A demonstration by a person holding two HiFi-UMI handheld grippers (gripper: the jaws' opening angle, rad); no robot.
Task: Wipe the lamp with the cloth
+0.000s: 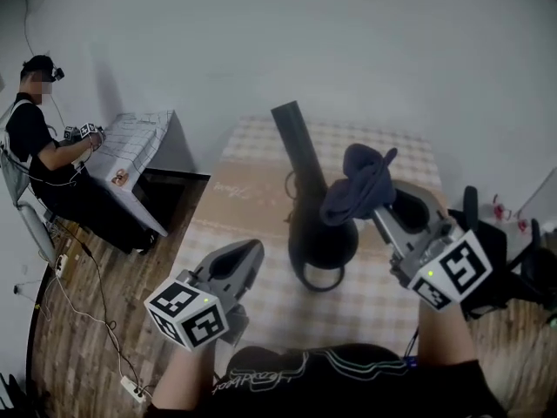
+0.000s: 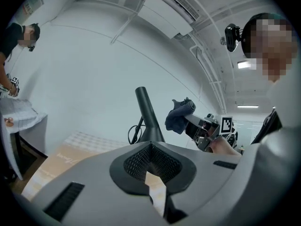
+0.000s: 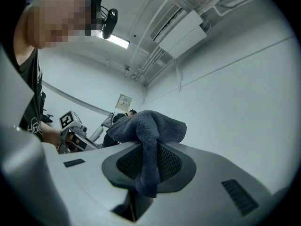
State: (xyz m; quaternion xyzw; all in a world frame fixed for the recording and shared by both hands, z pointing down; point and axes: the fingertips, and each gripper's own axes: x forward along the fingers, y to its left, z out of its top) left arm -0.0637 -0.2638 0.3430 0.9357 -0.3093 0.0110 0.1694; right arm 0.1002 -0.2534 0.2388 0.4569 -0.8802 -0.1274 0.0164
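Note:
A black lamp (image 1: 320, 238) stands on the checked table, its round base near me and its thick stem (image 1: 296, 142) slanting up and away. My right gripper (image 1: 387, 205) is shut on a dark blue cloth (image 1: 357, 185), which bunches over its jaws beside the stem. In the left gripper view the cloth (image 2: 178, 117) hangs just right of the lamp stem (image 2: 146, 114), with a small gap between them. The cloth (image 3: 148, 128) drapes down between the right gripper's (image 3: 146, 171) pads. My left gripper (image 1: 246, 255) hovers left of the lamp base, shut and holding nothing.
The table (image 1: 252, 194) has a beige checked cover. The lamp's cord (image 1: 291, 185) loops behind the stem. At far left a seated person (image 1: 39, 142) works at a white table (image 1: 139, 151). A power strip (image 1: 132, 390) and cables lie on the wooden floor. Dark equipment (image 1: 513, 259) stands at right.

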